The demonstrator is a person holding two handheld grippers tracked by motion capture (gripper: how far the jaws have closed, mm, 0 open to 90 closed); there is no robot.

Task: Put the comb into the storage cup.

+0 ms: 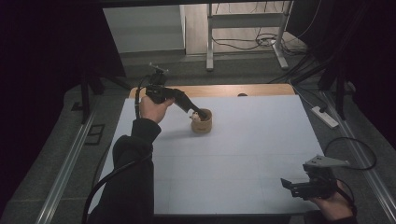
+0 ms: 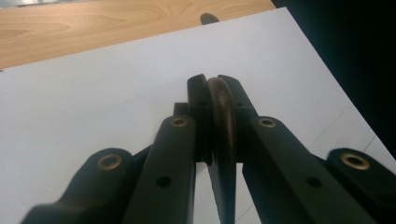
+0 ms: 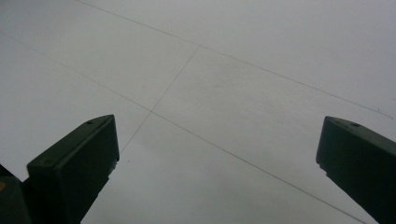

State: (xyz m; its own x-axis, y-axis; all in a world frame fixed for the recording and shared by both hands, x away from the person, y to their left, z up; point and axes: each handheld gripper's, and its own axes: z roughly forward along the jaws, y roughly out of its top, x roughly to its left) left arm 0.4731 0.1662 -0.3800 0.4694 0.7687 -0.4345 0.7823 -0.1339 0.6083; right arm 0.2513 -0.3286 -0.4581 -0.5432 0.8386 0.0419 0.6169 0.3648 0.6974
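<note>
The small wooden tub (image 1: pixel 201 122) stood on the white table (image 1: pixel 243 154), left of centre toward the far edge, with something pale inside. It looked light, stiff and smooth, so its thin rim (image 2: pixel 223 116) was the natural hold. The left gripper (image 1: pixel 201 113) was pinched tight on that rim. The right gripper (image 1: pixel 286 184) hung near the table's near right corner, jaws spread wide and empty.
</note>
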